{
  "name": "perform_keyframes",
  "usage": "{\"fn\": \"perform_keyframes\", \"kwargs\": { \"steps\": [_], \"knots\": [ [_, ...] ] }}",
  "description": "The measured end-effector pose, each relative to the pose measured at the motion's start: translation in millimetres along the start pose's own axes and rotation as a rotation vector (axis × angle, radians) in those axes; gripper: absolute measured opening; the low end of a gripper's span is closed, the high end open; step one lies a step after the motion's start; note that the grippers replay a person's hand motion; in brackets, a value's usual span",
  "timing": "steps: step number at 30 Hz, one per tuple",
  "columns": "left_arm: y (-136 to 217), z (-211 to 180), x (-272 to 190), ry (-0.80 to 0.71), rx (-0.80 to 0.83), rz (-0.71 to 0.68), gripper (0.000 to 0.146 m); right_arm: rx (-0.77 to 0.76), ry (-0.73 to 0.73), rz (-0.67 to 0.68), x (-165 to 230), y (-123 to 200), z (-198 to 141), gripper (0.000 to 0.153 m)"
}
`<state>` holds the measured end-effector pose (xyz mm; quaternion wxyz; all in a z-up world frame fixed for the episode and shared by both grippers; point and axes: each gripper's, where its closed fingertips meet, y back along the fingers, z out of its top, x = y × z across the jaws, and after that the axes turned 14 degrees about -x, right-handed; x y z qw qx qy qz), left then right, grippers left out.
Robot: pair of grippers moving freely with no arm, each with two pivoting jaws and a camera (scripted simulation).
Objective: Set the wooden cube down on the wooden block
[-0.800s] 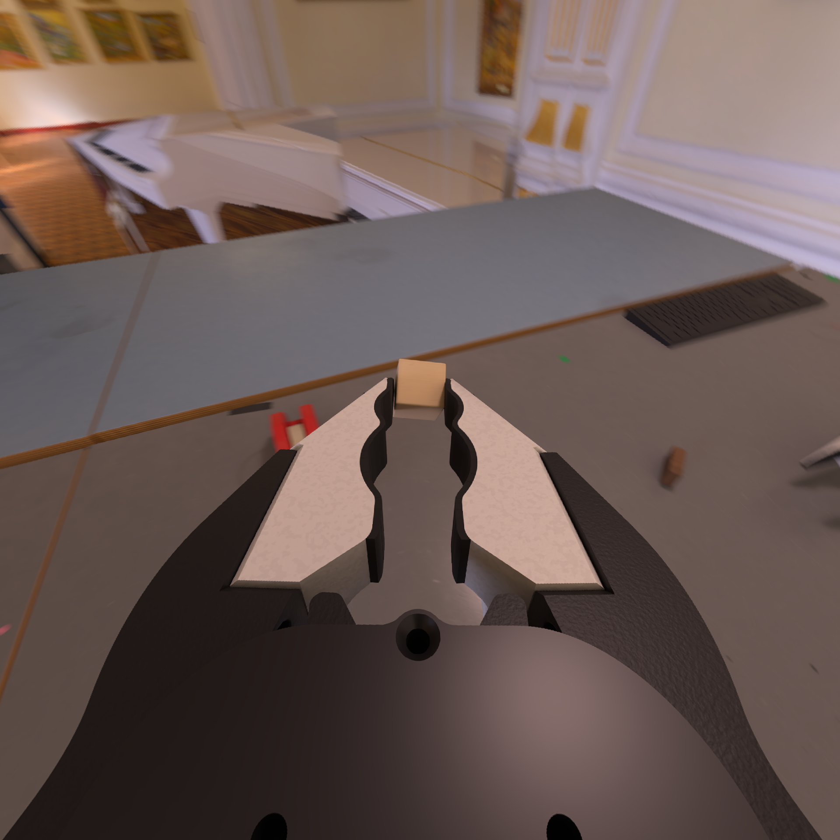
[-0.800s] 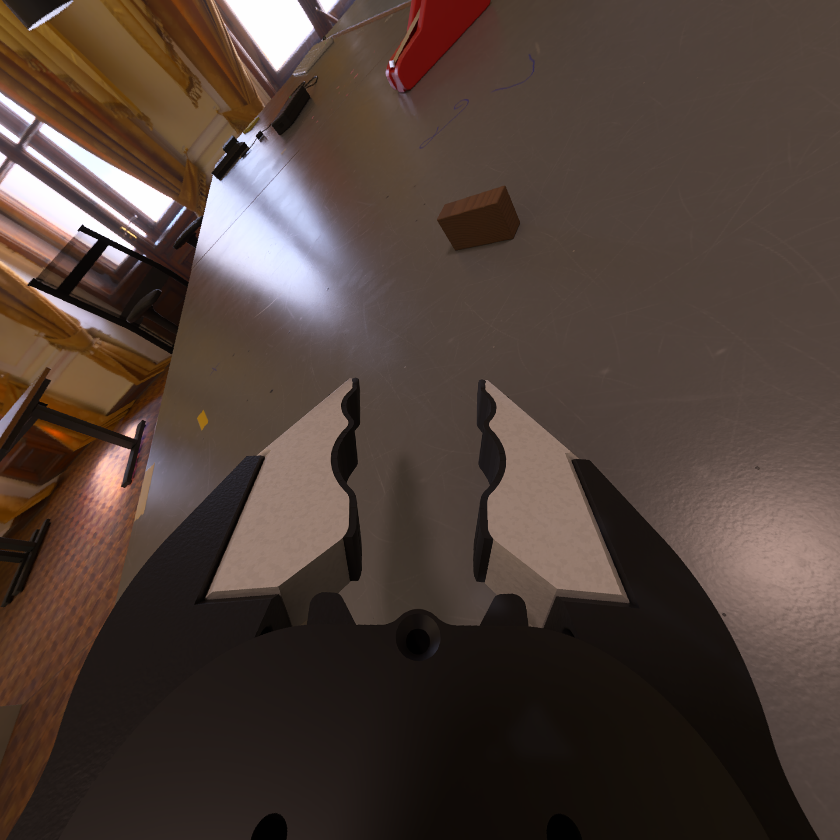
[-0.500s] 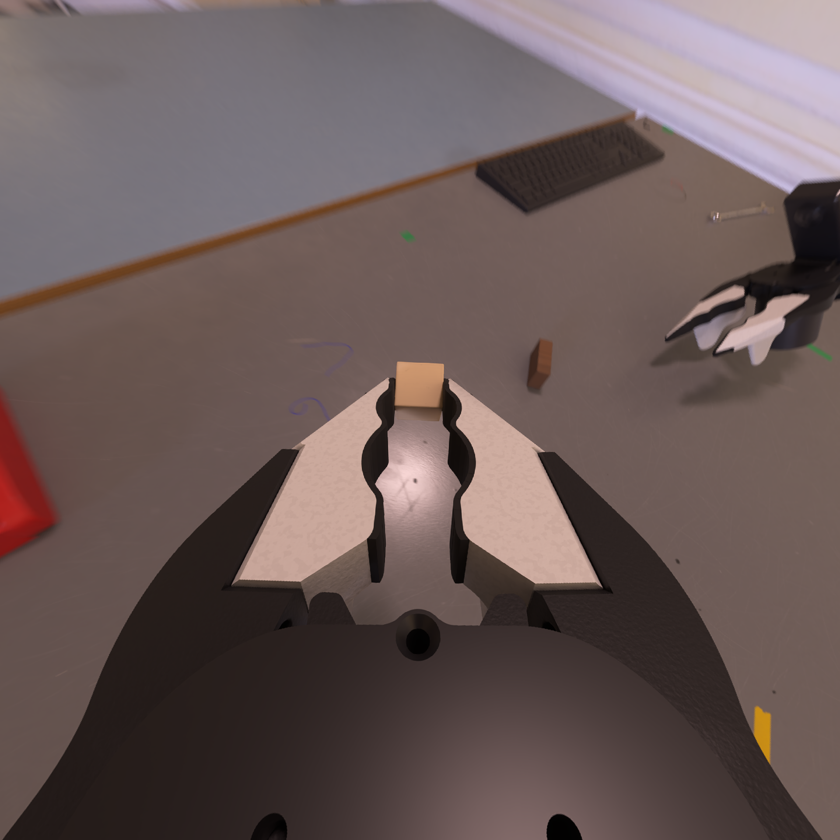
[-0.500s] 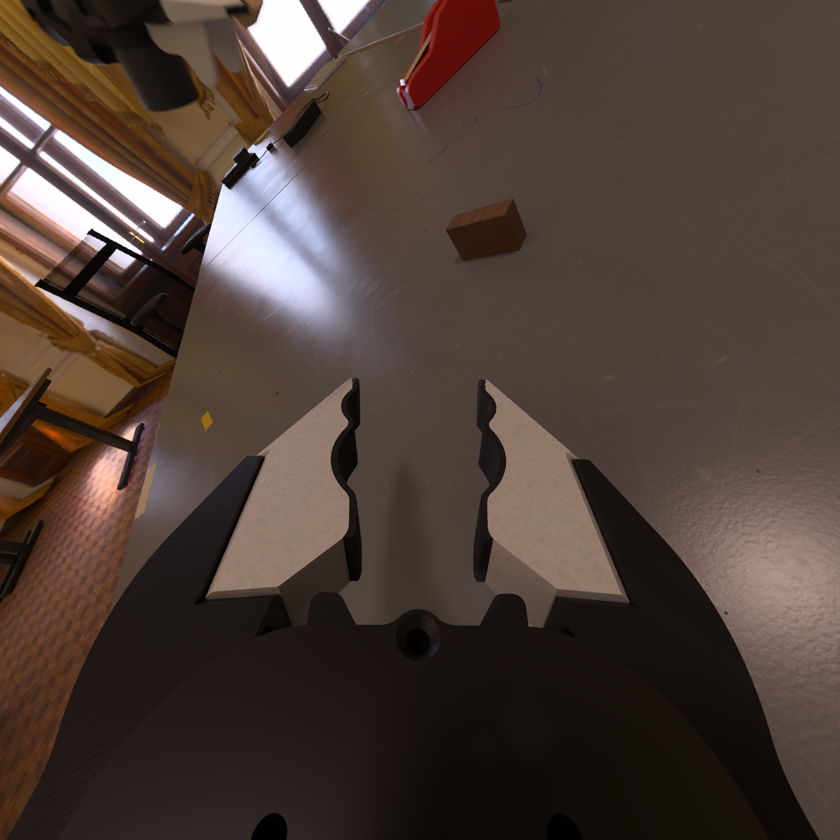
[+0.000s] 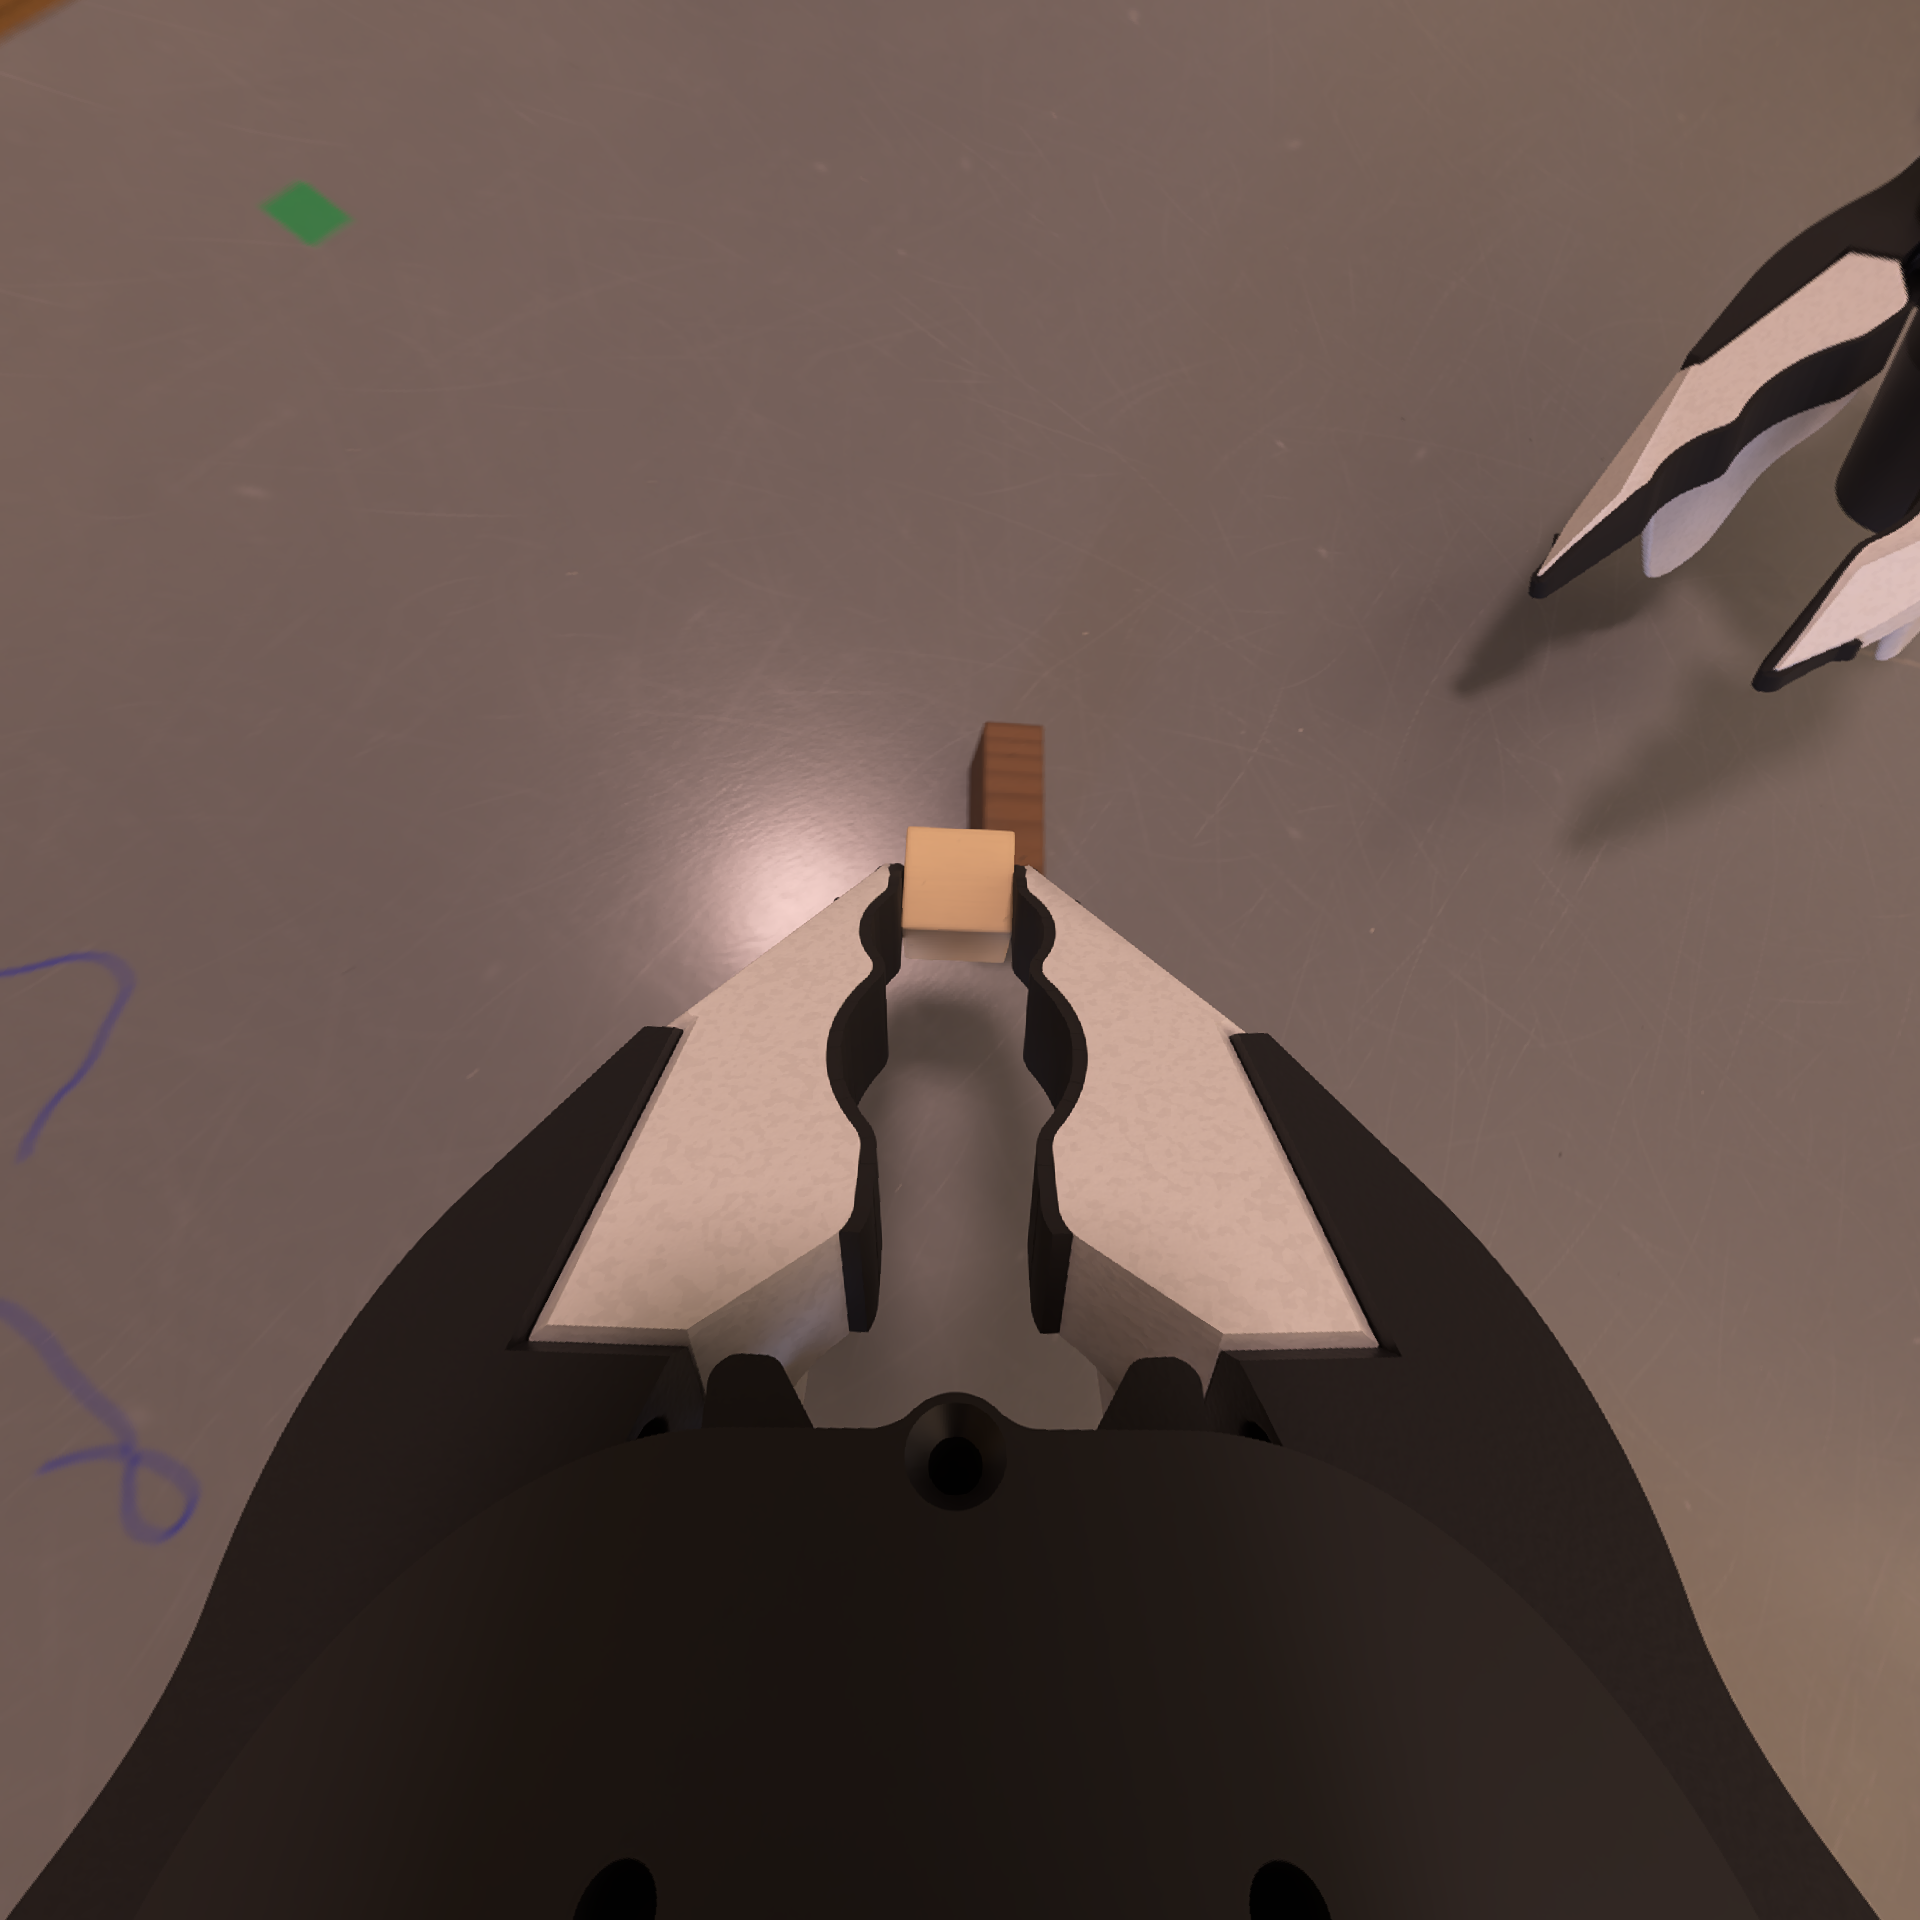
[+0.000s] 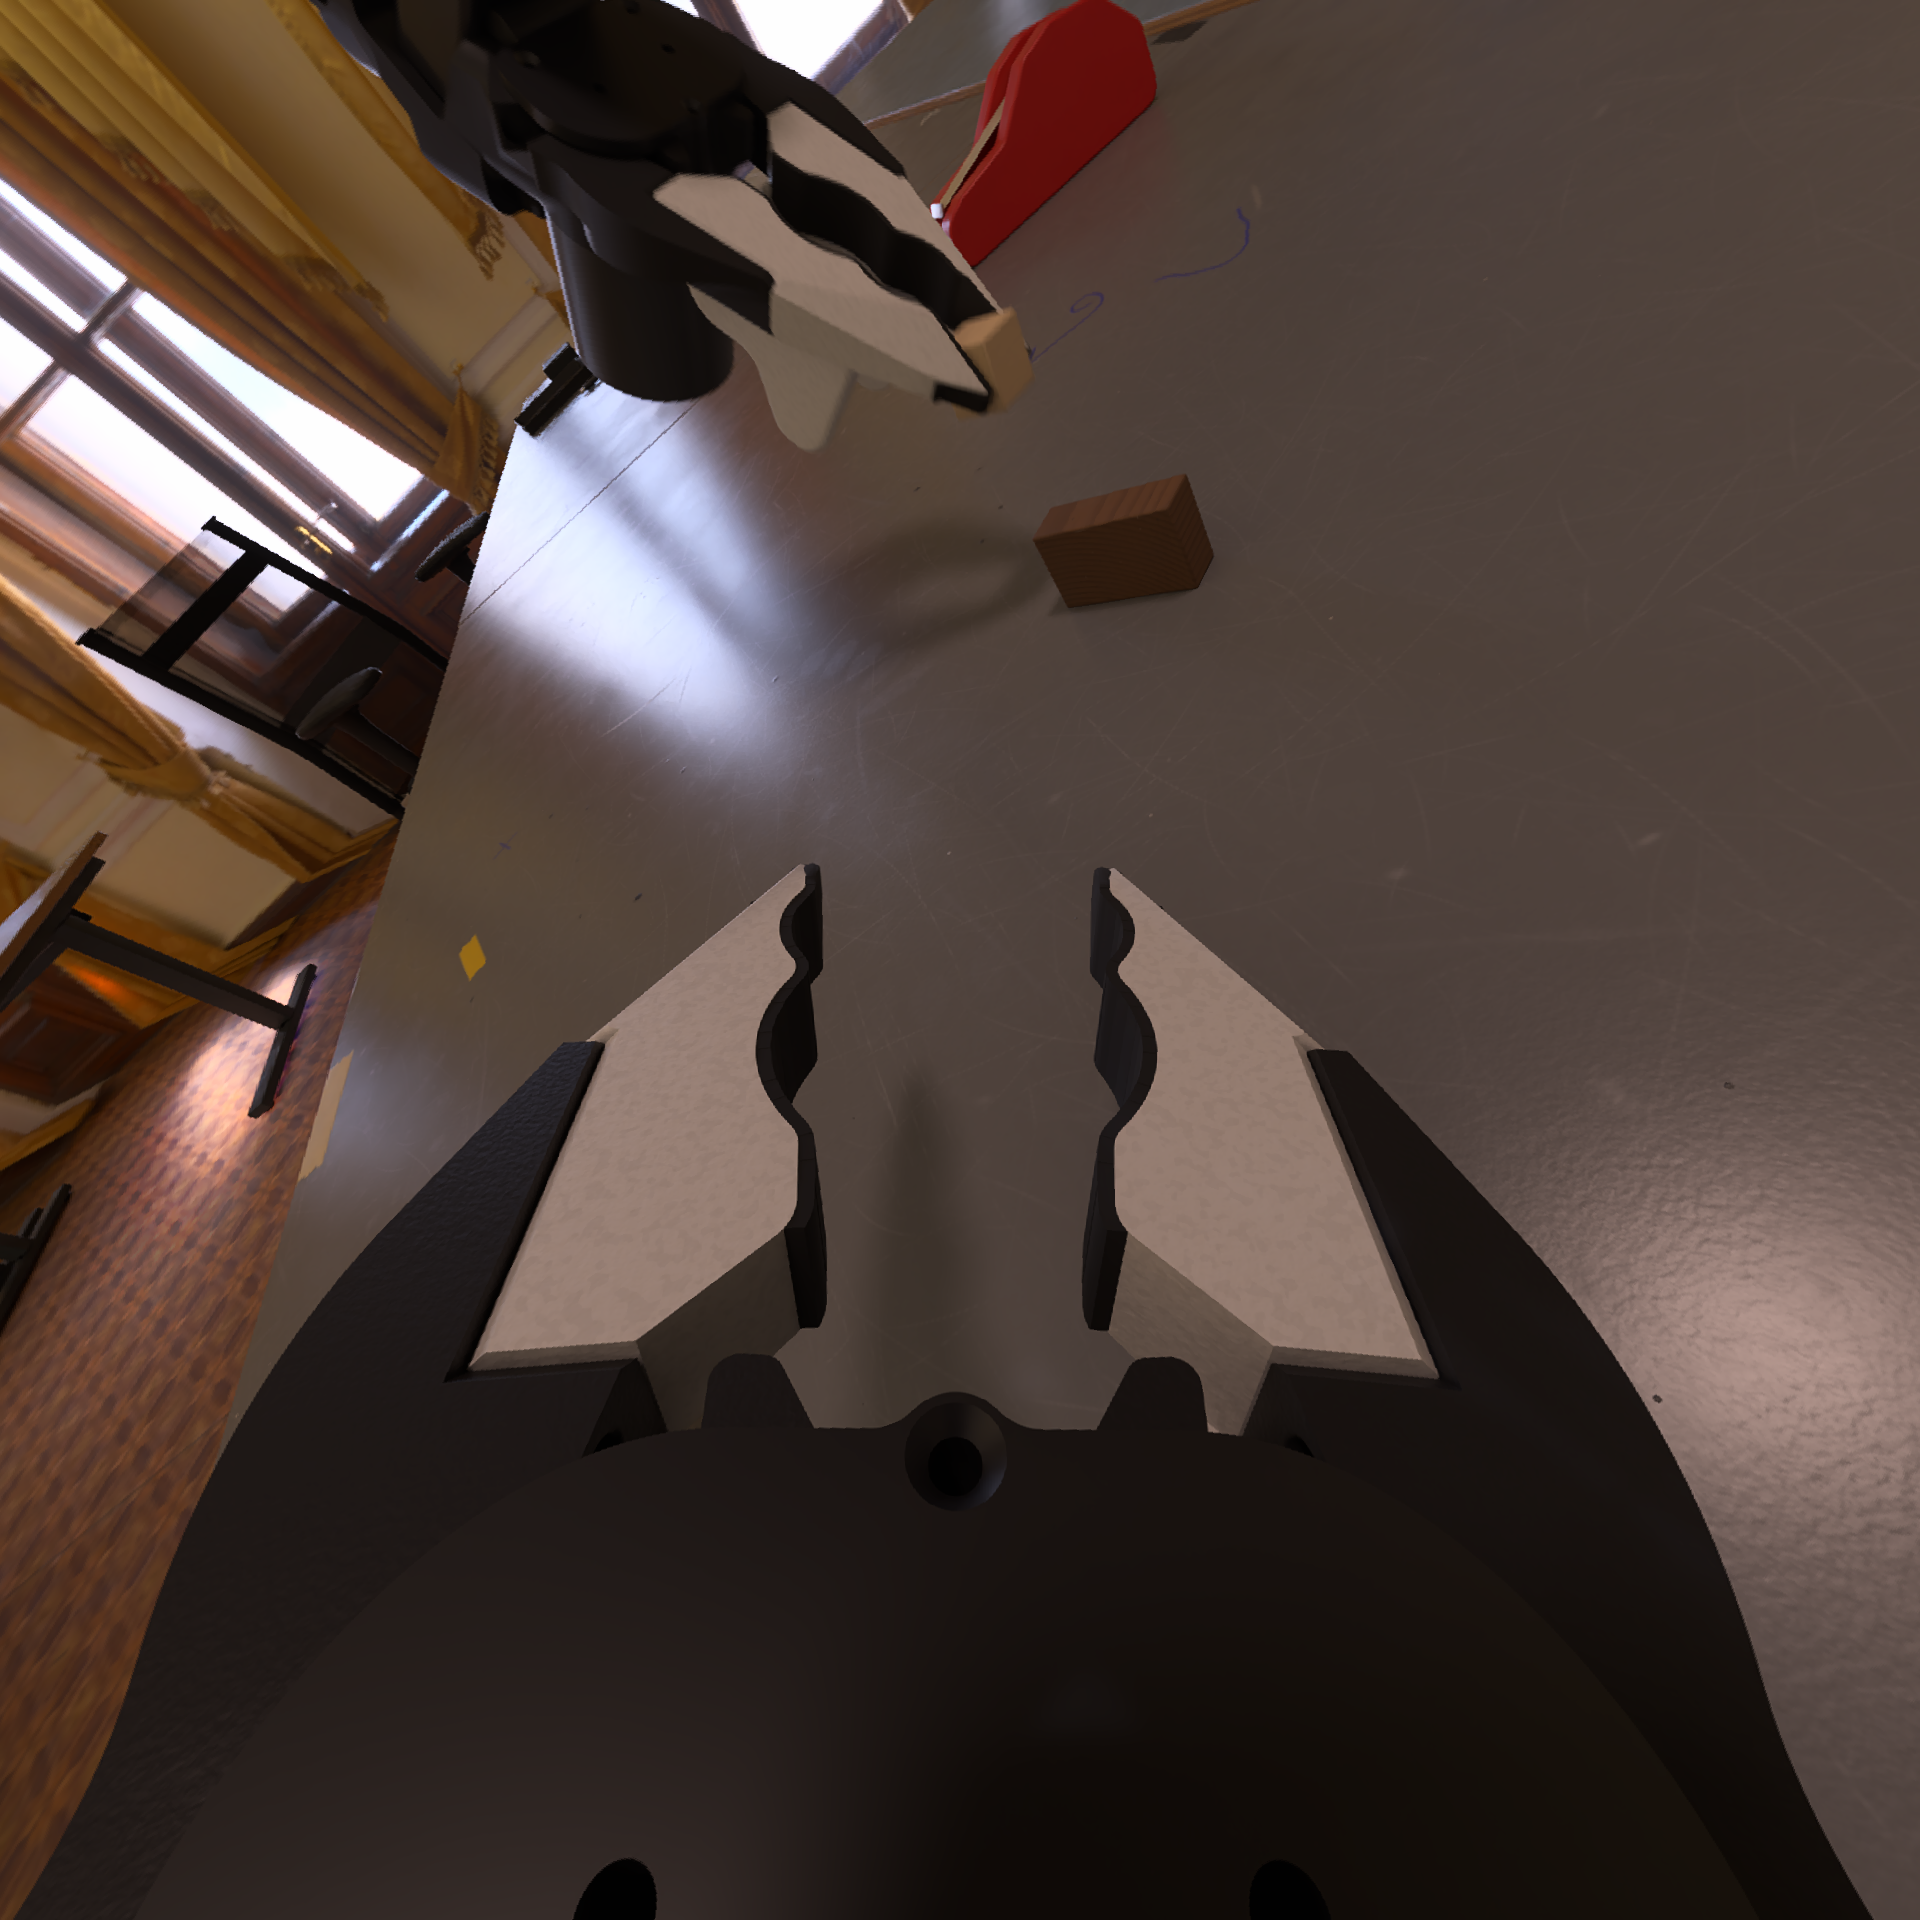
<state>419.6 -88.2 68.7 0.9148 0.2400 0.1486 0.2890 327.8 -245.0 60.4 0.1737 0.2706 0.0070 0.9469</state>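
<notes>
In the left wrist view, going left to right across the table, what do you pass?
Blue scribble → green mark → pale wooden cube held in the left claw → right claw.

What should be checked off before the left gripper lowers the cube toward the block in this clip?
1. Grip: left gripper jaws shut on the wooden cube at the very tips: ok.
2. Cube clear of the table, held in the air: ok.
3. Wooden block top bare, lying flat: ok.
4. Cube centred over the block: not ok; in the right wrist view it hangs short of it.
5. Right gripper open, empty, well back from the block: ok.
6. Cube faces square to the block: cannot tell.
</notes>
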Motion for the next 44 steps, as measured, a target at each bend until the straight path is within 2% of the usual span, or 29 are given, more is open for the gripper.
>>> {"fn": "perform_keyframes", "kwargs": {
  "steps": [5,9,13,17,18,20,24,29,32,35,37,39,41,44],
  "knots": [
    [-35.1,-11.5,-18.4,-0.001,0.064,-0.040,0.020,-0.013,0.003,-0.007,-1.1,1.0,2.1,0.050],
    [-43.0,-7.6,-17.9,-0.007,0.030,0.009,0.020,-0.056,0.006,-0.023,-4.0,3.3,8.5,0.045],
    [-21.9,8.0,-15.0,0.034,-0.069,0.010,0.045,-0.110,0.021,-0.047,-7.3,5.5,16.6,0.036],
    [22.5,9.9,4.9,0.064,-0.171,0.068,0.058,-0.149,0.172,-0.101,-10.4,3.8,26.5,0.004],
    [35.6,6.3,12.1,0.080,-0.191,0.087,0.061,-0.141,0.235,-0.125,-12.0,1.9,28.1,0.002],
    [65.0,-5.1,27.3,0.115,-0.225,0.136,0.065,-0.111,0.327,-0.154,-11.8,-5.0,30.8,0.002],
    [137.5,-29.7,54.5,0.158,-0.289,0.286,0.069,-0.063,0.397,-0.125,-4.6,-29.1,40.8,0.002],
    [255.3,-48.3,85.6,0.146,-0.316,0.565,0.070,0.019,0.483,-0.120,-18.9,-60.2,52.9,0.005],
    [336.7,-68.7,113.8,0.167,-0.268,0.786,0.070,0.043,0.470,-0.131,-37.5,-69.2,52.3,0.007],
    [403.5,-109.5,144.3,0.260,-0.160,0.960,0.069,0.039,0.420,-0.136,-52.4,-68.9,44.3,0.007],
    [422.9,-142.0,159.0,0.397,-0.108,0.956,0.071,0.060,0.394,-0.145,-59.1,-64.6,35.8,0.007],
    [424.9,-171.6,171.0,0.523,-0.072,0.903,0.072,0.062,0.402,-0.152,-61.0,-59.1,34.9,0.009],
    [412.6,-198.0,177.2,0.640,-0.028,0.825,0.072,0.058,0.398,-0.158,-62.5,-54.8,35.1,0.010],
    [385.0,-226.7,178.8,0.717,0.070,0.706,0.073,0.050,0.361,-0.151,-63.8,-52.7,36.5,0.010]
  ]
}}
